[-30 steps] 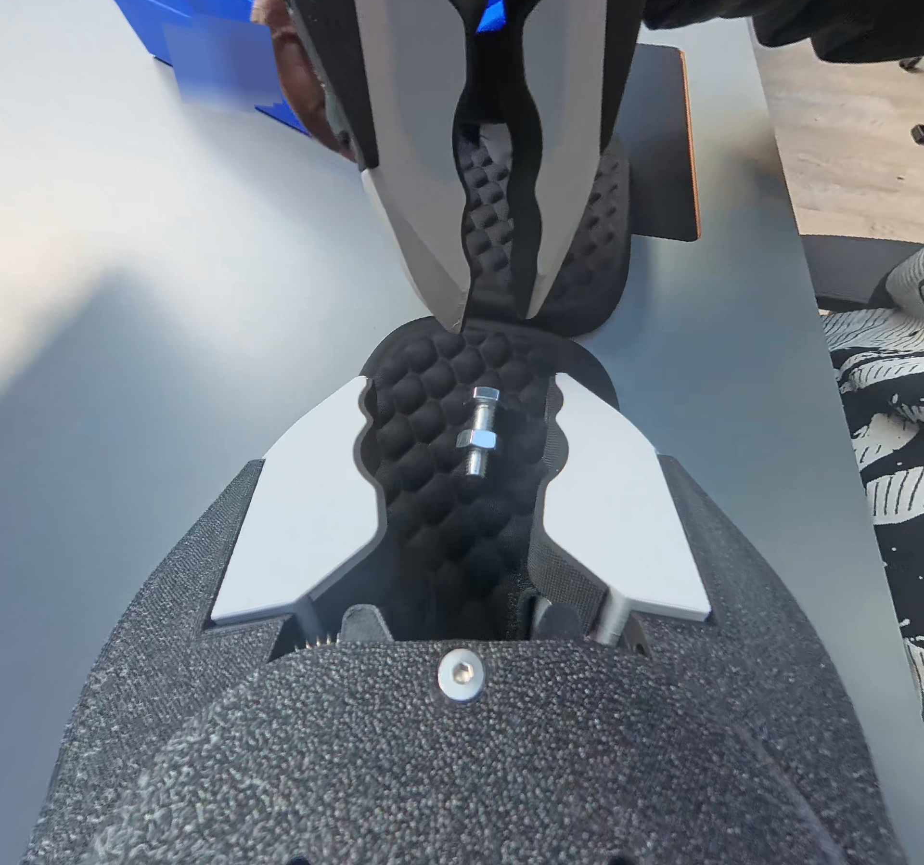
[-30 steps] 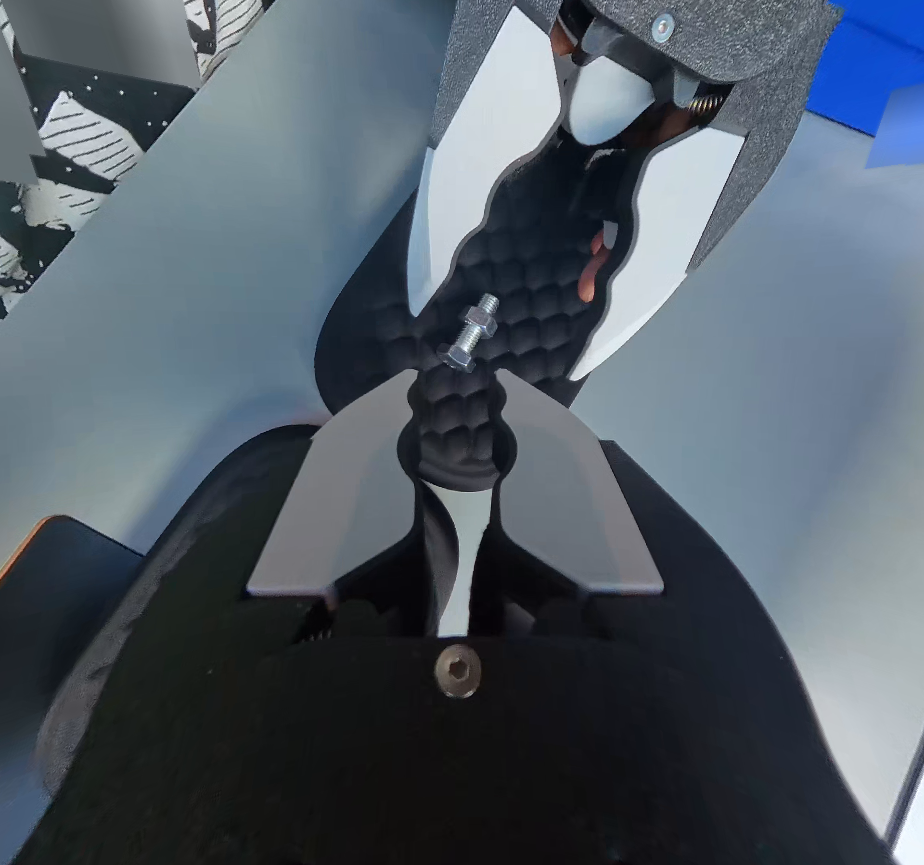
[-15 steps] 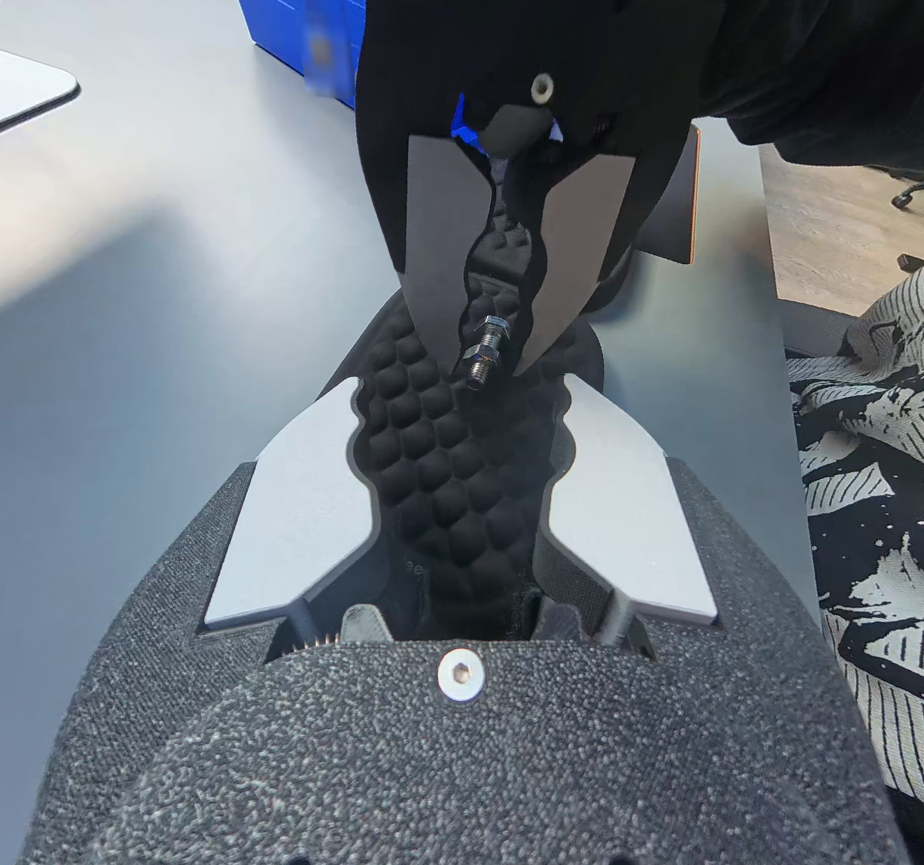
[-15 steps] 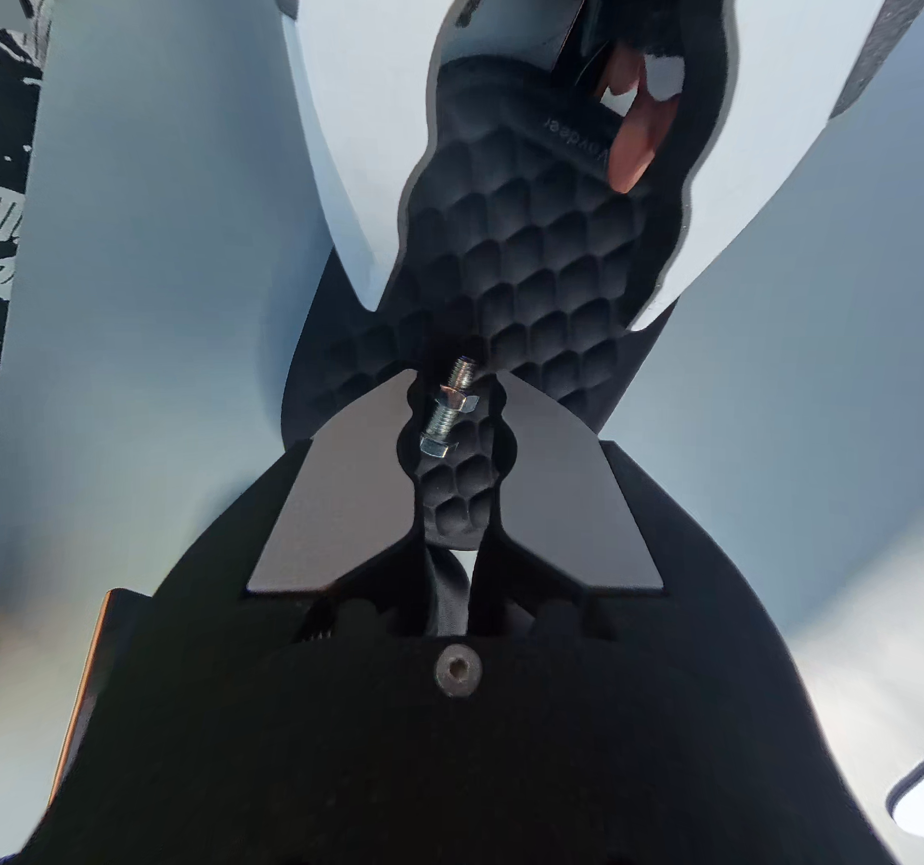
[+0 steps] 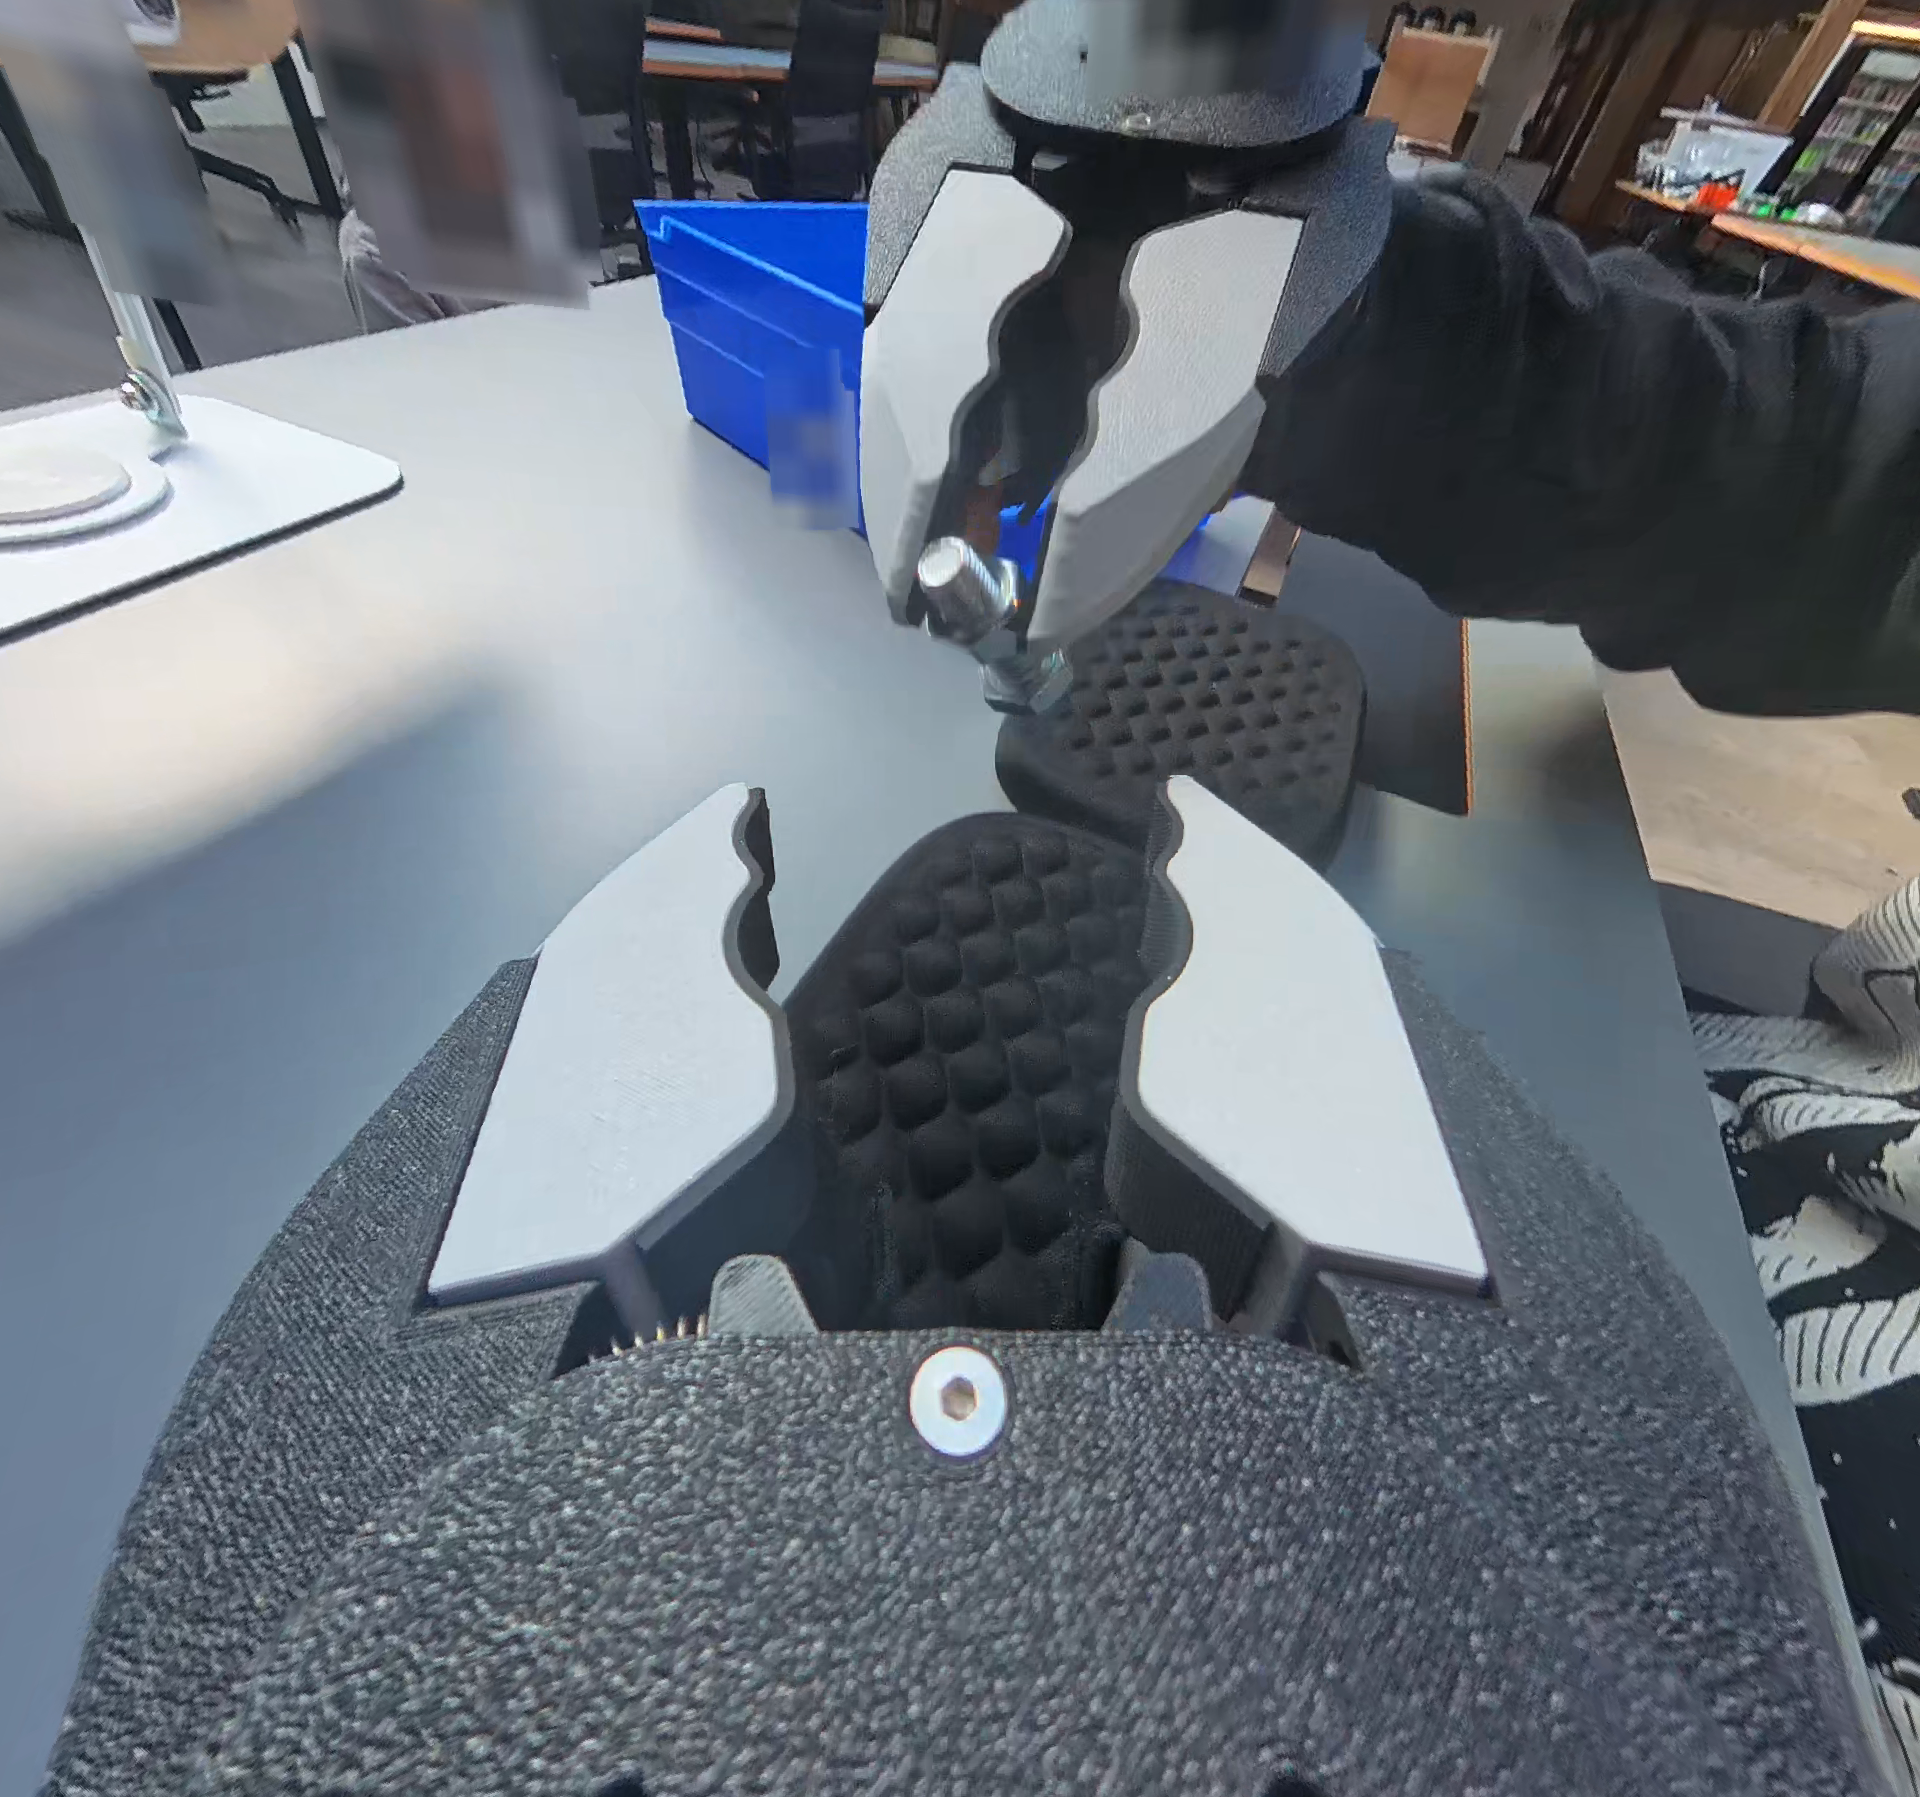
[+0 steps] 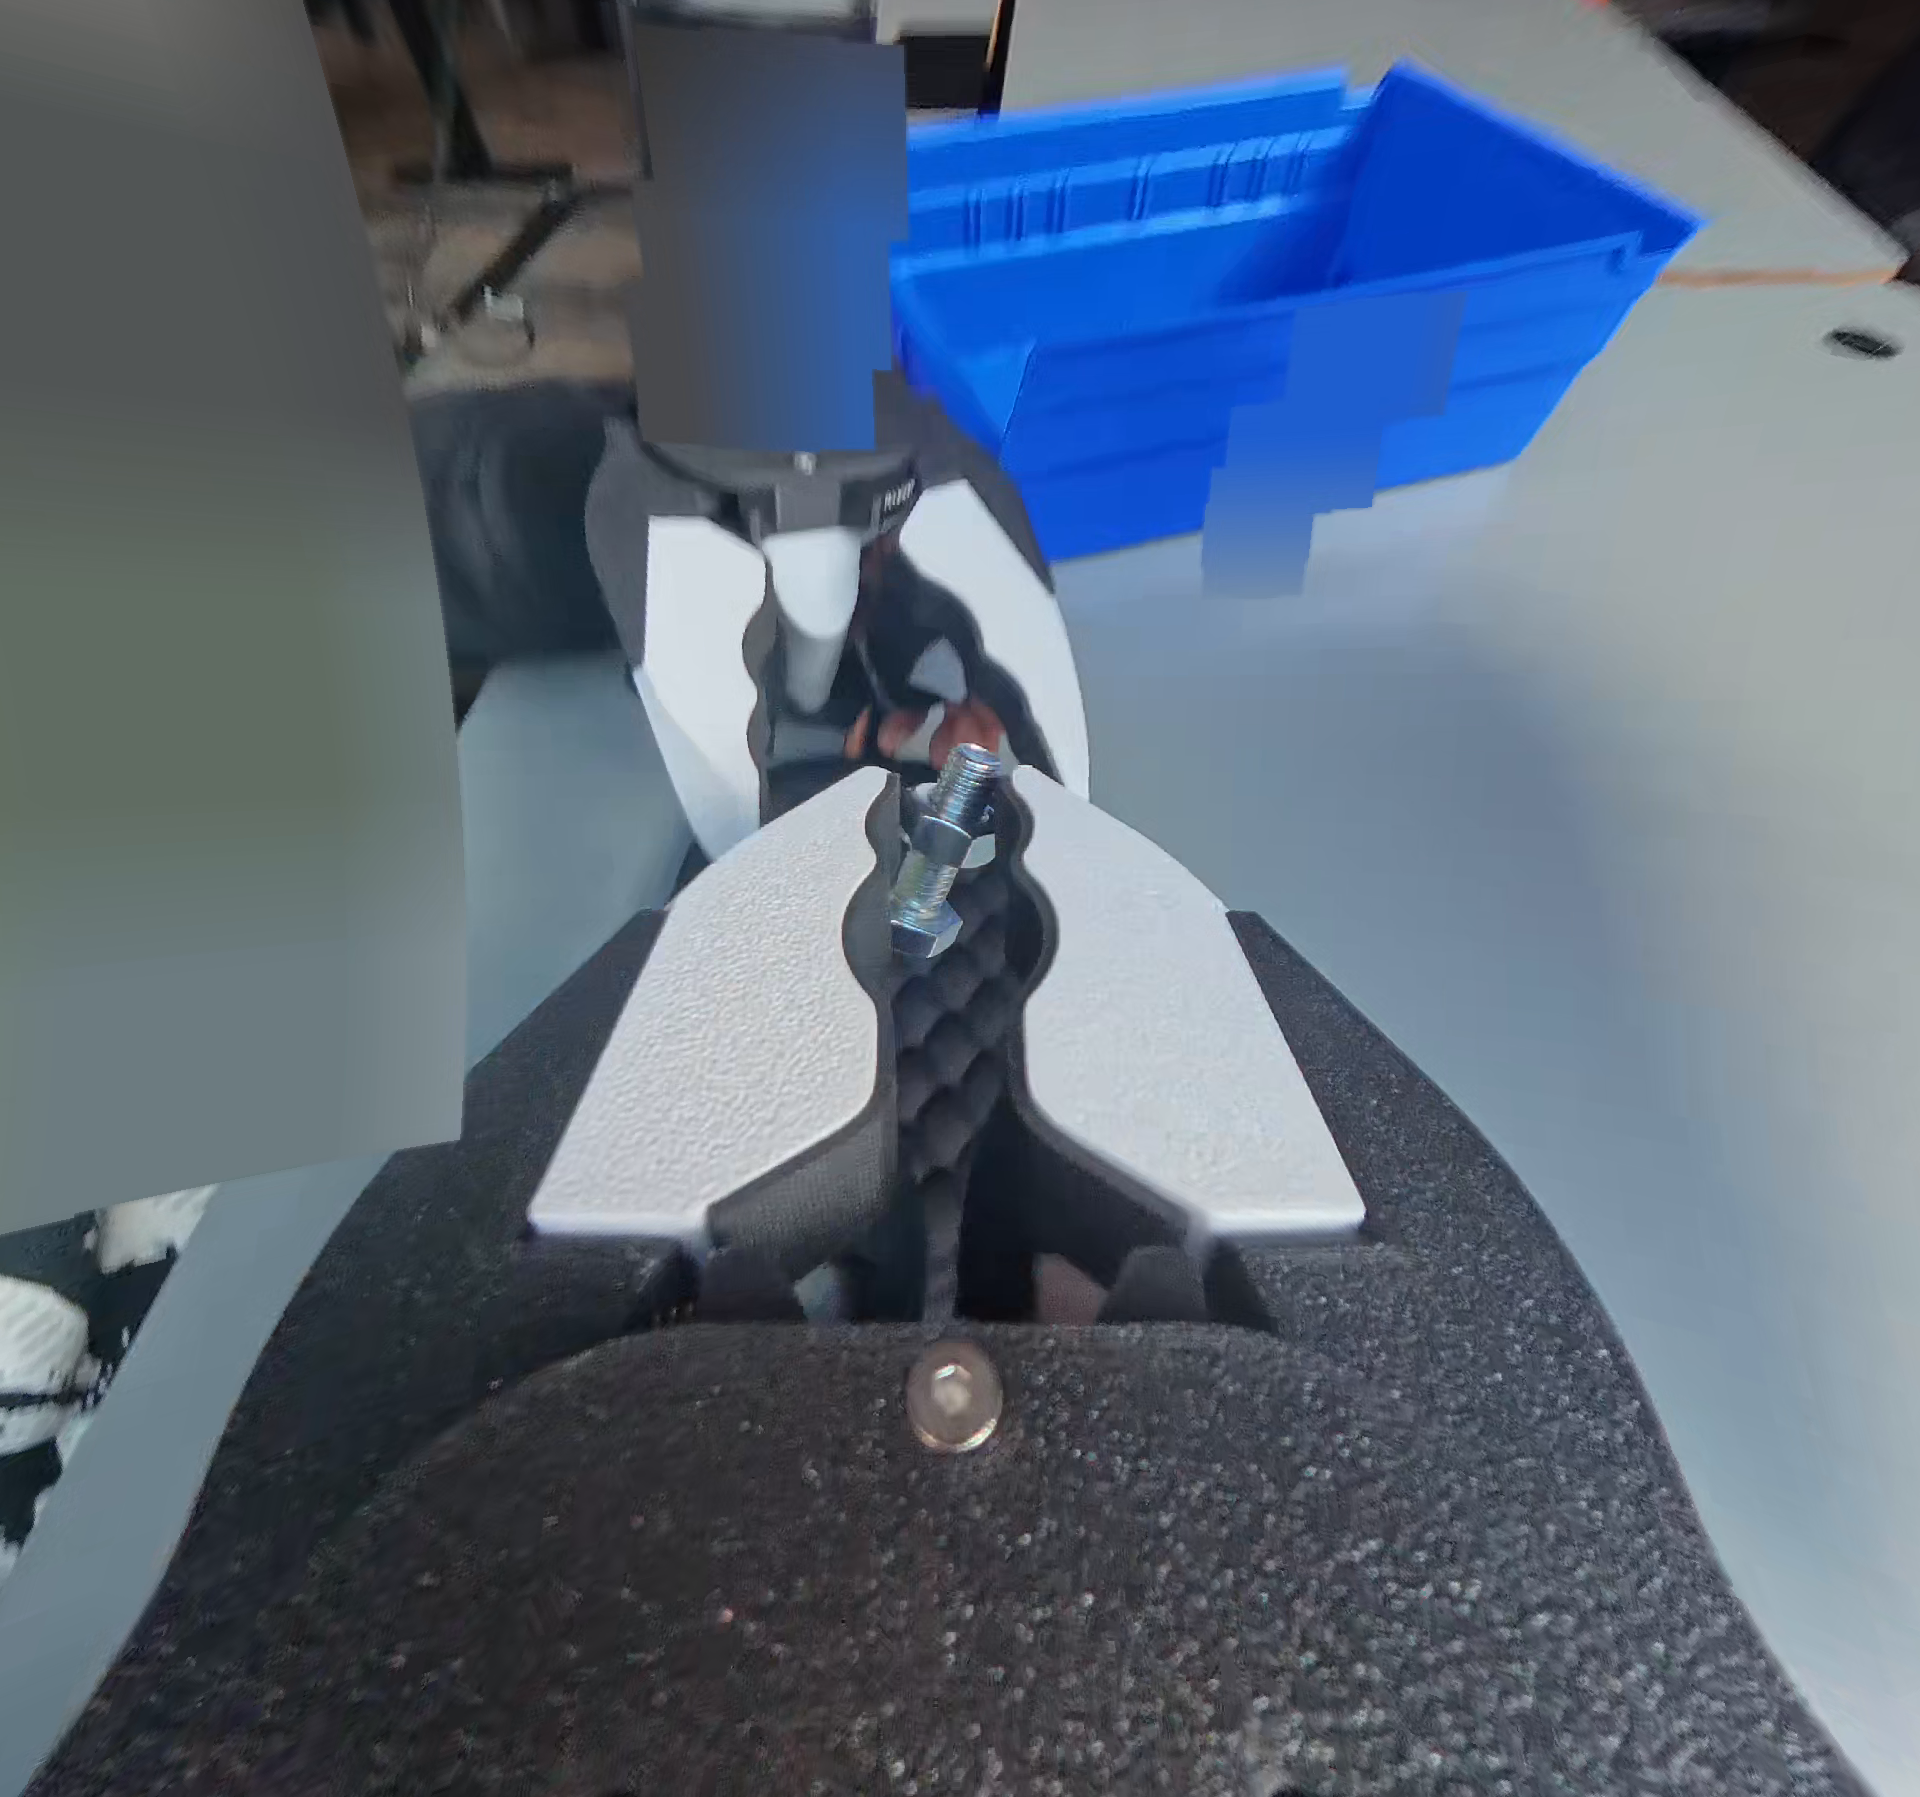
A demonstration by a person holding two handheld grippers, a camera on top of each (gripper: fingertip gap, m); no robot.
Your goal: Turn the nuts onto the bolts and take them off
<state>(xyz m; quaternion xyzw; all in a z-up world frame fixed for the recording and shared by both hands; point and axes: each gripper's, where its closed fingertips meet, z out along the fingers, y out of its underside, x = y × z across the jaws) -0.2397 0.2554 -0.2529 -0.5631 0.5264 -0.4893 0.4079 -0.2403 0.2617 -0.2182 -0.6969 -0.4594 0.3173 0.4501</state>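
Observation:
A silver bolt (image 6: 923, 890) carries a nut (image 6: 951, 828) partway along its thread. My right gripper (image 6: 954, 783) is shut on it at the nut and holds it up in the air. The threaded end sticks out past the fingertips and the head points back toward the camera. In the left wrist view the held bolt (image 5: 982, 604) hangs above the black honeycomb pad (image 5: 1205, 708). My left gripper (image 5: 961, 797) is open and empty, just below and in front of the bolt. It also shows in the right wrist view (image 6: 862, 667), facing the right gripper.
A blue plastic bin (image 5: 748, 313) (image 6: 1351, 293) stands behind on the grey table (image 5: 468, 656). A white stand base (image 5: 187, 500) lies at far left. A dark board with an orange edge (image 5: 1423, 708) lies by the table's right edge. A black-sleeved arm (image 5: 1558, 459) holds the right gripper. The grippers are tip to tip, or close to it.
The right gripper closed on the bolt and nut lying on the pad and lifted it off. Both grippers tilted up toward level. The left gripper stayed open.

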